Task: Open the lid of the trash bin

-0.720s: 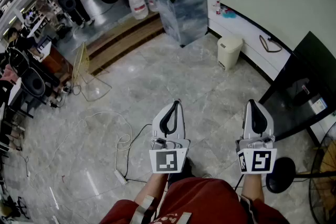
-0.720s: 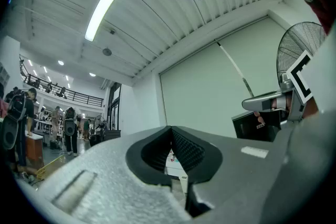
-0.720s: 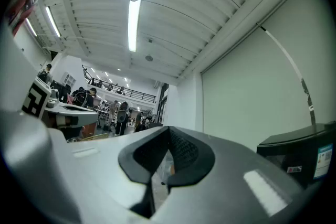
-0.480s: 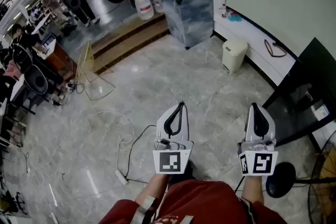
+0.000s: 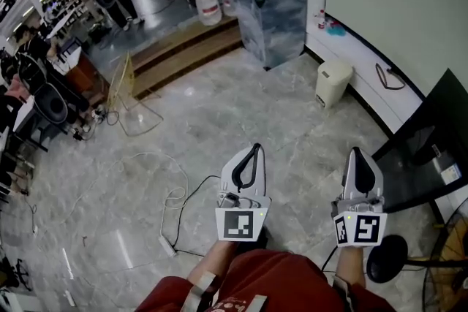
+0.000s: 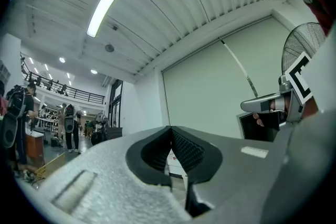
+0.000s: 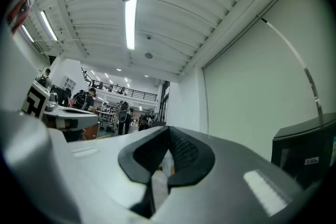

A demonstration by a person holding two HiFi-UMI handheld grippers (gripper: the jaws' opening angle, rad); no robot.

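Floor (image 5: 219, 109): pale grey marble, glossy, taking up most of the head view.

Wall (image 5: 398, 4): plain and light, at the right, with a low white ledge (image 5: 363, 63) along its foot.

Box (image 5: 273, 14): large, blue-grey and reflective, standing at the far end of the ledge beside wooden steps (image 5: 179, 55).

Black panel (image 5: 423, 142): leaning at the right edge, near the right gripper.

Trash bin (image 5: 333, 83): small, cream-white, upright on the floor just beside the ledge. Its lid is down. It stands well ahead of both grippers, ahead and slightly left of the right one; neither touches it.

Left gripper (image 5: 254, 148): held out over the floor, marker cube nearest the person. Its own view shows the jaws brought together at the tips (image 6: 170, 128), with nothing gripped between them.

Right gripper (image 5: 356, 152): held beside the left one and apart from it. Jaws fully closed (image 7: 168, 129), holding nothing.

Cable (image 5: 172, 193): thin and white, looped on the floor left of the left gripper.
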